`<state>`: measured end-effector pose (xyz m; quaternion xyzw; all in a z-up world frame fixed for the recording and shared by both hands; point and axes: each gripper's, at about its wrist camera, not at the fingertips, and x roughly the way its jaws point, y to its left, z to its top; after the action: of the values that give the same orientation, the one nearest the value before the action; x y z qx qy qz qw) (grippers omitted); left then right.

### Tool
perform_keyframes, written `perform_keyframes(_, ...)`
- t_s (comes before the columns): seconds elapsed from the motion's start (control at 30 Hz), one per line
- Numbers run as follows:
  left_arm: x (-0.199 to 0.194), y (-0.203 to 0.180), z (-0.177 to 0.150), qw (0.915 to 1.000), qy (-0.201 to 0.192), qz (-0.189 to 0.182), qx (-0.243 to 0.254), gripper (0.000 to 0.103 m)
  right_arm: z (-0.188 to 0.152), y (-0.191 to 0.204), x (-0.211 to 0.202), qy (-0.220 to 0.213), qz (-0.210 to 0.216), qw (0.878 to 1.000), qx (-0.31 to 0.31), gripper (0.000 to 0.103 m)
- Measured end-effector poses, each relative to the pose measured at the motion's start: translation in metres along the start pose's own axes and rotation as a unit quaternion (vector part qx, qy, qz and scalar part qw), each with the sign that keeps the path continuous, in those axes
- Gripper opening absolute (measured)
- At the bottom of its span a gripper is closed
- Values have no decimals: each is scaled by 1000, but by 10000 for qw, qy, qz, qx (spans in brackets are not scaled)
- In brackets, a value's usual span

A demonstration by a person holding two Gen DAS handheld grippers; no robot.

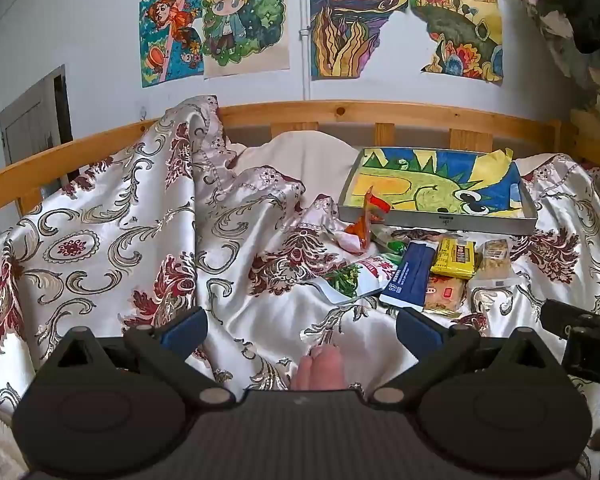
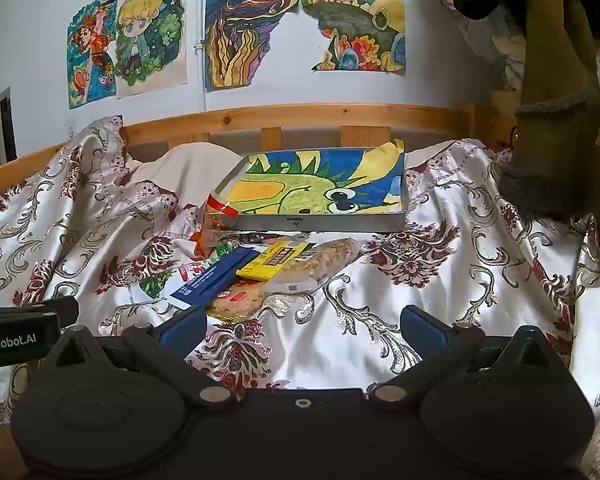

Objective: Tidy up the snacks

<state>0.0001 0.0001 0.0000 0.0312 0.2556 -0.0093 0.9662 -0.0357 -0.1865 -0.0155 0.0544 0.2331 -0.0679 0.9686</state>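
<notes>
Several snack packets lie in a heap on the patterned satin bedspread in front of a grey tray (image 1: 440, 222) lined with a bright drawing; the tray shows in the right wrist view too (image 2: 320, 222). The heap holds a blue packet (image 1: 410, 274) (image 2: 216, 276), a yellow packet (image 1: 456, 258) (image 2: 274, 262), a white-and-green packet (image 1: 356, 278), an orange-red packet (image 1: 364, 220) (image 2: 216, 220) and clear biscuit packs (image 1: 494, 260) (image 2: 324, 260). My left gripper (image 1: 300, 330) is open and empty, short of the heap to its left. My right gripper (image 2: 302, 328) is open and empty, just before the heap.
A wooden bed rail (image 1: 340, 114) runs behind the tray, with drawings on the wall above. The bedspread (image 1: 100, 240) is bunched into a ridge at the left. Brown plush and clutter (image 2: 552, 100) stand at the right. The other gripper's body shows at each view's edge (image 1: 588, 344).
</notes>
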Motion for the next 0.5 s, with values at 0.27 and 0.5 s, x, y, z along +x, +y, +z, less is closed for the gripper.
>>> perform_keyframes(0.27, 0, 1, 0, 10000, 5, 6, -10, 102, 0, -1, 1, 8, 4, 10000, 8, 102)
perform_keyframes(0.5, 0, 0, 0, 10000, 6, -4, 1, 102, 0, -1, 1, 14, -6, 10000, 9, 102)
